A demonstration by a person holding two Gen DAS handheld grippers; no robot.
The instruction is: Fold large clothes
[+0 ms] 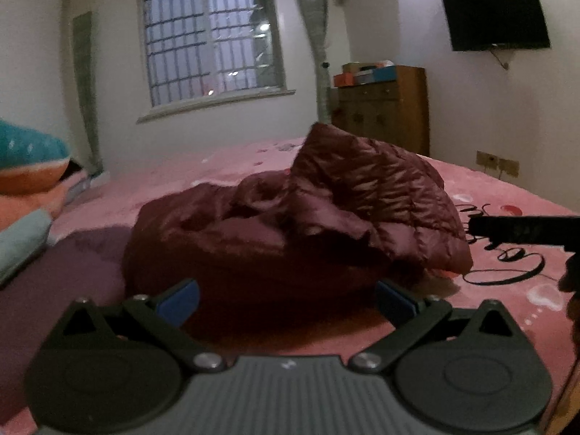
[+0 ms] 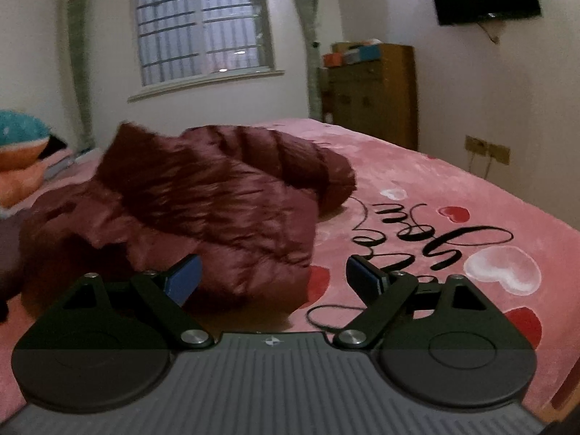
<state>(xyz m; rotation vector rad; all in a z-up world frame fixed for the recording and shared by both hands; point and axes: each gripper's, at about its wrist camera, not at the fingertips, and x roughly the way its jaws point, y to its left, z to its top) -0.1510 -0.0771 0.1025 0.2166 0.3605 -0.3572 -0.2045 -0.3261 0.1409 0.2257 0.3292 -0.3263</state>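
A dark red quilted puffer jacket (image 1: 308, 217) lies crumpled in a heap on the pink bed; it also shows in the right wrist view (image 2: 203, 203). My left gripper (image 1: 286, 301) is open and empty, just short of the jacket's near edge. My right gripper (image 2: 273, 279) is open and empty, with the jacket's near right corner between its blue pads (image 2: 183, 277). The right gripper's body shows as a dark bar at the right edge of the left wrist view (image 1: 522, 230).
The bed cover (image 2: 453, 188) is pink with hearts and black script. Pillows and a teal plush (image 1: 25, 152) lie at the left. A wooden cabinet (image 1: 384, 108) stands at the far wall under a wall TV (image 1: 496, 14). A barred window (image 1: 210, 40) is behind.
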